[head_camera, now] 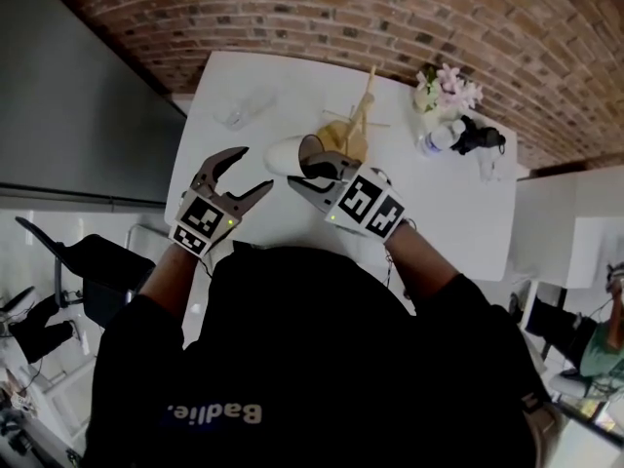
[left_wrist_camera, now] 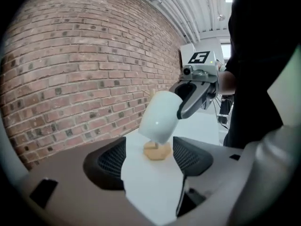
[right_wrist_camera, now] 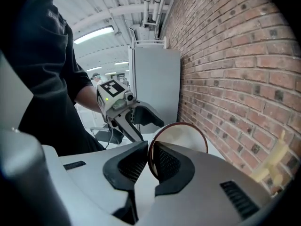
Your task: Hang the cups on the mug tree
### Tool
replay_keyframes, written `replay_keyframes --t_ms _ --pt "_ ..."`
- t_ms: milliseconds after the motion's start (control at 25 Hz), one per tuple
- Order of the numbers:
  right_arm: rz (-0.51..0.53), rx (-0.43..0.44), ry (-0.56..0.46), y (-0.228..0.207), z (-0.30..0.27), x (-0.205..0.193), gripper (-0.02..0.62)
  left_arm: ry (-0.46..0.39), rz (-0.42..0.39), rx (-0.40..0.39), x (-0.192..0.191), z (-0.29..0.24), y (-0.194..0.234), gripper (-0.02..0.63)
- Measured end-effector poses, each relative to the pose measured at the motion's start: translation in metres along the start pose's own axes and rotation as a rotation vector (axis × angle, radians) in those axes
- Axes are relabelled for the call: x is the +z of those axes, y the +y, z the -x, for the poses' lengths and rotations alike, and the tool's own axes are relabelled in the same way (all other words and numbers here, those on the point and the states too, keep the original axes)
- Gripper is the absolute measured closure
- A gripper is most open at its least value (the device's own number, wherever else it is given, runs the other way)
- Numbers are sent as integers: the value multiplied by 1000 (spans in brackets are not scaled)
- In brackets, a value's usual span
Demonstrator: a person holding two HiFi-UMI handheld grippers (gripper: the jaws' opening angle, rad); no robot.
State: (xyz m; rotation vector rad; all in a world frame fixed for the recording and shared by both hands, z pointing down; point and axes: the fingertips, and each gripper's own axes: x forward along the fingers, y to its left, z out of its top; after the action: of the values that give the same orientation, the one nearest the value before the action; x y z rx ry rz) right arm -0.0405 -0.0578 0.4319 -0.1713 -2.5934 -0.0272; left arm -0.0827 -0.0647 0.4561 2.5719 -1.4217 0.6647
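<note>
A white cup [head_camera: 290, 154] with a dark brown inside hangs tilted above the white table [head_camera: 458, 213], just left of the wooden mug tree [head_camera: 356, 125]. My right gripper [head_camera: 312, 174] is shut on the cup's rim; in the right gripper view the brown rim [right_wrist_camera: 181, 135] is pinched between the pads of that gripper [right_wrist_camera: 149, 161]. My left gripper [head_camera: 256, 169] stands open just left of the cup with nothing between its fingers. In the left gripper view the cup [left_wrist_camera: 160, 117] hangs beyond the open left gripper [left_wrist_camera: 150, 159], over the tree's base [left_wrist_camera: 157, 150]. The tree's pegs are bare.
A clear glass cup [head_camera: 237, 113] lies on the table's far left. A flower vase [head_camera: 444, 91], a bottle [head_camera: 436, 141] and a black object [head_camera: 478, 136] stand at the far right. A brick wall [head_camera: 390, 18] runs behind the table.
</note>
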Motion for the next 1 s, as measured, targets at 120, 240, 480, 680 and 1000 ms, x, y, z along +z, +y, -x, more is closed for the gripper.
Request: replay_keyframes --t_ms 120,240,480,680,1000 --pt "-15 -5 -39 -4 3 12 537 17 -63 -42 -1 -13 6 267" --pt "-15 -32 -89 -8 1 25 537 7 -106 -78 0 -23 14 252" --pt "-99 -20 -201 -10 -3 48 537 -84 -178 -192 14 -31 22 249" --pt "-189 7 -269 -12 -12 53 537 -121 -233 -308 17 -28 24 291" --pt "-277 -21 -358 -27 -19 48 531 -96 -265 -369 10 -31 38 298"
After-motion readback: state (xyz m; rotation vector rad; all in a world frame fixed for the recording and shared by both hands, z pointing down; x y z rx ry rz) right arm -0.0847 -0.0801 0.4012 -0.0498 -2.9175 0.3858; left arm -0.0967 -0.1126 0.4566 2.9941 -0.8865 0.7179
